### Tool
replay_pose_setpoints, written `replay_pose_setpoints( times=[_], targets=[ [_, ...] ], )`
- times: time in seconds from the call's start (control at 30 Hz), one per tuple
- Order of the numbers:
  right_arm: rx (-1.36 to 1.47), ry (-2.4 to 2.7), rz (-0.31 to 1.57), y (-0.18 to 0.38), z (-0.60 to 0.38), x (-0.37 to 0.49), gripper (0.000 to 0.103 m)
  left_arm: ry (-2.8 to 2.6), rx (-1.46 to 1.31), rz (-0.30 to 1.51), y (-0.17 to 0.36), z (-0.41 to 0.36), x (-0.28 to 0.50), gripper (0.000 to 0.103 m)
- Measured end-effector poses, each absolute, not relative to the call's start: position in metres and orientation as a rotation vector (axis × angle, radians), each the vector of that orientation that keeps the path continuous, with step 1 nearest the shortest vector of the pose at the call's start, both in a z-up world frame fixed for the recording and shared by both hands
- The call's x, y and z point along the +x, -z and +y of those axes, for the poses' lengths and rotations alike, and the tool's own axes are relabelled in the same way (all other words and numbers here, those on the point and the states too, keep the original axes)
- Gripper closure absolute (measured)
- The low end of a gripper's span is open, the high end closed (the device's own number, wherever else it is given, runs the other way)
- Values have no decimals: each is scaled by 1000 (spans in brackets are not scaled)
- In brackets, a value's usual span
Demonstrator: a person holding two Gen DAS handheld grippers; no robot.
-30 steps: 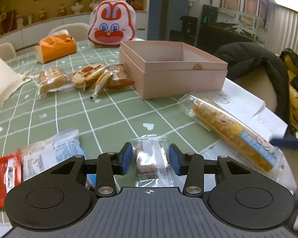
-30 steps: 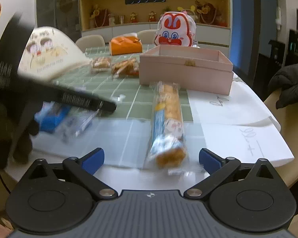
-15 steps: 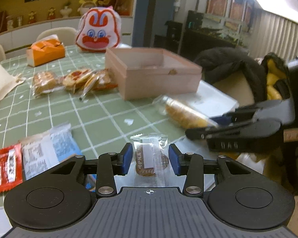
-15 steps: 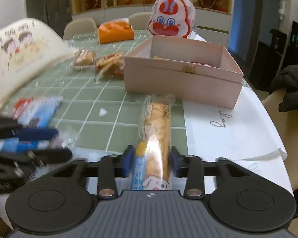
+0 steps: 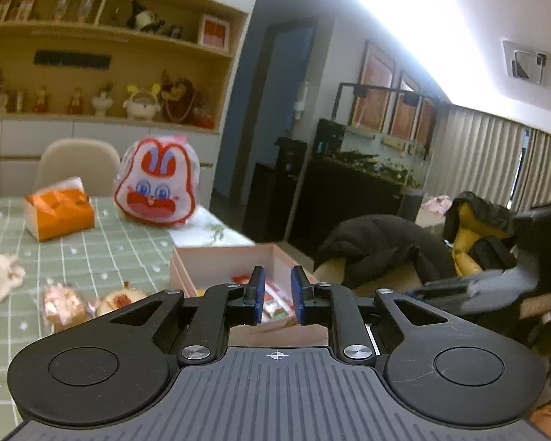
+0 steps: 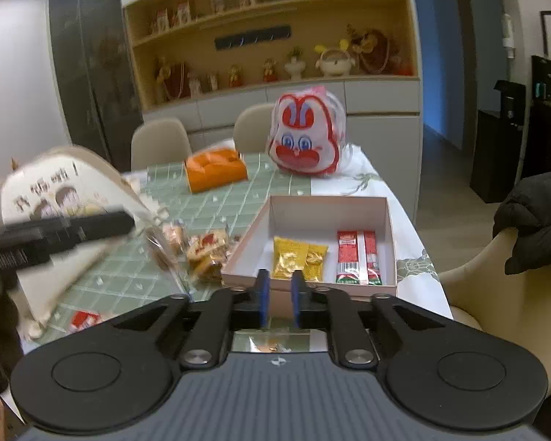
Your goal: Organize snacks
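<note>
Rabbit bag [image 6: 306,137] at the far end of the table [image 6: 216,205], orange box [image 6: 215,169] beside it, toys on a shelf [image 6: 283,84], black coat [image 6: 532,220] over a chair [image 6: 496,286]

— What do the two tools look like?
— The left gripper [image 5: 277,299] and right gripper [image 6: 278,296] match: black linkage arms, silver screws at the pivots, blue pads [image 5: 259,294] on the fingers.
— And the body?
— A ribbed grey deck, round black discs either side, a small crosshair mark in the middle.
</note>
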State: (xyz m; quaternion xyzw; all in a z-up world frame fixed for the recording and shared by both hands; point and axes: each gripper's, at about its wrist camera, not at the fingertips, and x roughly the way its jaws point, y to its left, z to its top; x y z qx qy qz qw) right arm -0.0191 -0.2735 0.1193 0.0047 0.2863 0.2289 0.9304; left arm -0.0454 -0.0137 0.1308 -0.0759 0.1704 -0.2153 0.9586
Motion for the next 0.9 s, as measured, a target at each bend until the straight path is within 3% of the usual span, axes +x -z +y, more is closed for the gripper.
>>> replay_pose_setpoints(
  times=[0.07, 0.3, 0.43, 0.53, 0.9],
  targets=[
    [-14, -459, 640, -99, -263, -13, 37, 442, -183, 394, -115, -9, -41, 84],
    [-173, -382, 783, -42, -224, -3, 35, 338, -289, 605, -56, 24, -14, 83],
    [-201, -375, 768, -32, -217, -16, 18, 251, -405, 713, -31, 44, 8, 82],
    [-214, -328, 735, -25, -213, -27, 17, 252, -436, 751, -26, 43, 24, 80],
    [-206, -340, 699, -9, -220, -51, 17, 196, -53, 747, -23, -33, 46, 76]
  ],
)
